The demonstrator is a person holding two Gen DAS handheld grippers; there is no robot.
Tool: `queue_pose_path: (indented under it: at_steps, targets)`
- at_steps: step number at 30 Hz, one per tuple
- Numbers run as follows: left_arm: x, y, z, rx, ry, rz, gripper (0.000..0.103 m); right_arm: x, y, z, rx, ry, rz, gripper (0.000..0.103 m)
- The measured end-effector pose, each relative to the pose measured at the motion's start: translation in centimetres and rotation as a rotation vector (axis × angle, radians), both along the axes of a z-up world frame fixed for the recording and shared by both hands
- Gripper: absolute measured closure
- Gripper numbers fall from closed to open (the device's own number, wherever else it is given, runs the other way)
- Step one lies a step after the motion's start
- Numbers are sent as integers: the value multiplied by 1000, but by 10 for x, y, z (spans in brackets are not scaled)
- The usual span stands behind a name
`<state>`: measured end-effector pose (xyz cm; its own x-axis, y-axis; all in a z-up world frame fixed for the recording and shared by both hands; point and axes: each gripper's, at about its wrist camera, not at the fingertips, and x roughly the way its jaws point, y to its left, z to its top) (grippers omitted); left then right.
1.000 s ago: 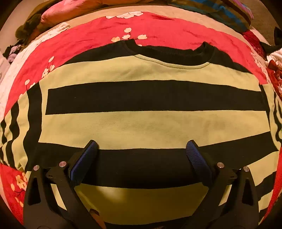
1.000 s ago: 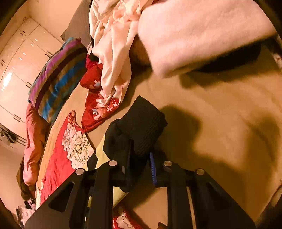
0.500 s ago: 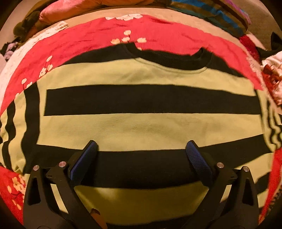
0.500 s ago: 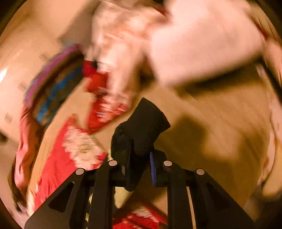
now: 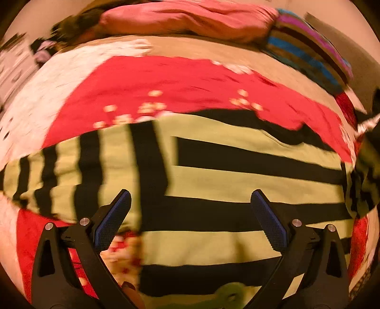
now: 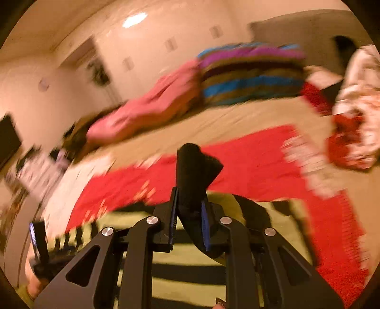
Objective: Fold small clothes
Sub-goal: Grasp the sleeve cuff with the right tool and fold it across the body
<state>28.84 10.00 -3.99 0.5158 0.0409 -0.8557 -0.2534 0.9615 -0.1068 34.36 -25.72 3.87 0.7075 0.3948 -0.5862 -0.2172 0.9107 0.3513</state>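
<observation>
Sweater [image 5: 237, 185] lies mostly unfolded below the wide-open, empty left gripper [image 5: 190, 214]; right gripper [image 6: 188, 223] pinches its black cuff [image 6: 192, 171], one sleeve fold apparently underway

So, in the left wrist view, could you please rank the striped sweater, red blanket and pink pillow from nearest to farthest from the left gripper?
1. Striped sweater, right under the left gripper.
2. Red blanket, beyond the sweater.
3. Pink pillow, along the top edge.
</observation>
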Motion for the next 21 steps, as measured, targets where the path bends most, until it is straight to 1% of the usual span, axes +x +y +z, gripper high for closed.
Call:
queue_pose_path:
  at_steps: [3,6,8,10,12,13,14,17,19,20,21]
  targets:
    - [-13,31,2,-7,-7,69,8,6,51,-31,4,64,60,86]
    - [-20,48,0,-4,3,100,8,10,90,-62,-27,118,86,86]
    - [-22,52,-3,-6,10,112,8,16,108,-81,-29,158,108,80]
    - [-23,54,-6,-14,17,116,8,17,123,-96,-30,190,137,70]
    - [-23,52,-9,-26,23,117,8,17,134,-108,-16,240,200,30]
    - [-23,51,-11,-37,28,114,8,14,133,-109,-9,256,220,28]
    - [-22,50,-12,-45,31,111,8,11,129,-106,9,252,244,29]
    - [-19,41,-12,-62,26,92,8,-2,99,-77,48,172,241,28]
    - [-15,32,-12,-66,23,70,8,-7,66,-59,55,116,184,21]
    - [-14,28,-12,-71,23,64,8,-9,43,-49,47,92,137,19]
    - [-11,22,-13,-87,25,53,8,-10,29,-47,29,85,109,19]
